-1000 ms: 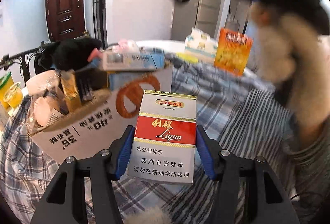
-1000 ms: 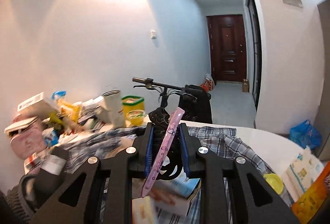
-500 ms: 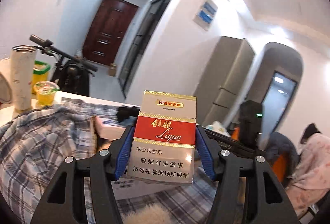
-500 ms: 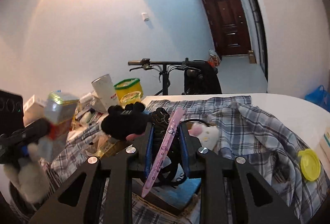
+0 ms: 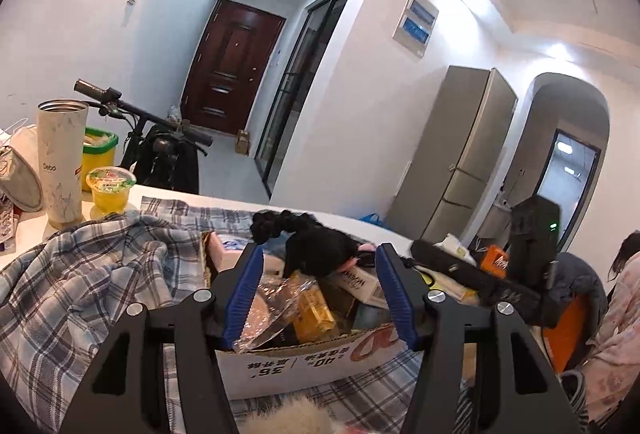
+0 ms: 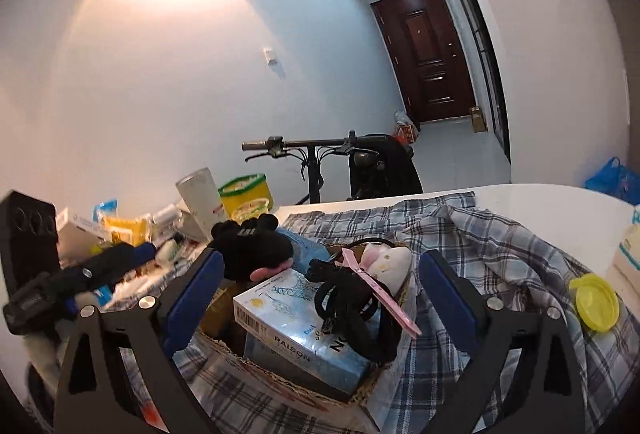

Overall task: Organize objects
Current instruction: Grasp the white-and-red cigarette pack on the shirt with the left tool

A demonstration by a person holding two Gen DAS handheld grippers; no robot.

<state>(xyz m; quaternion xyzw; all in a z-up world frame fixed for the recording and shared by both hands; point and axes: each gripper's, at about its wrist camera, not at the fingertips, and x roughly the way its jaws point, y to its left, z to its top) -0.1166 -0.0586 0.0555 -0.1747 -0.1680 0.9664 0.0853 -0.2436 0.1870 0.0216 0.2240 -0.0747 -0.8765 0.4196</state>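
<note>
A cardboard box (image 5: pixel 304 366) stuffed with several items stands on a plaid cloth. My left gripper (image 5: pixel 319 298) hovers at the box's near edge. Nothing is between its blue pads (image 5: pixel 244 298), and the red-and-white cigarette pack is gone from them. I cannot pick the pack out in the box. My right gripper (image 6: pixel 320 262) is over the same box (image 6: pixel 256 358) and its jaws are opening wide. A pink strip (image 6: pixel 376 294) lies free below and between them, on a black cord coil (image 6: pixel 356 314) and a light blue carton (image 6: pixel 296 322). A black plush toy (image 6: pixel 252 250) tops the pile.
The plaid cloth (image 5: pixel 80 282) covers a white table (image 6: pixel 540 194). A white tumbler (image 5: pixel 62 162) and a yellow jelly cup (image 5: pixel 110 186) stand at the left, and a yellow lid (image 6: pixel 594 302) lies at the right. A bicycle (image 6: pixel 320 150) is behind. A person (image 5: pixel 616 314) sits at the far right.
The right jaws spread from shut to wide and the pink strip dropped onto the box contents. The cigarette pack has left the left gripper. Both views sank toward the box.
</note>
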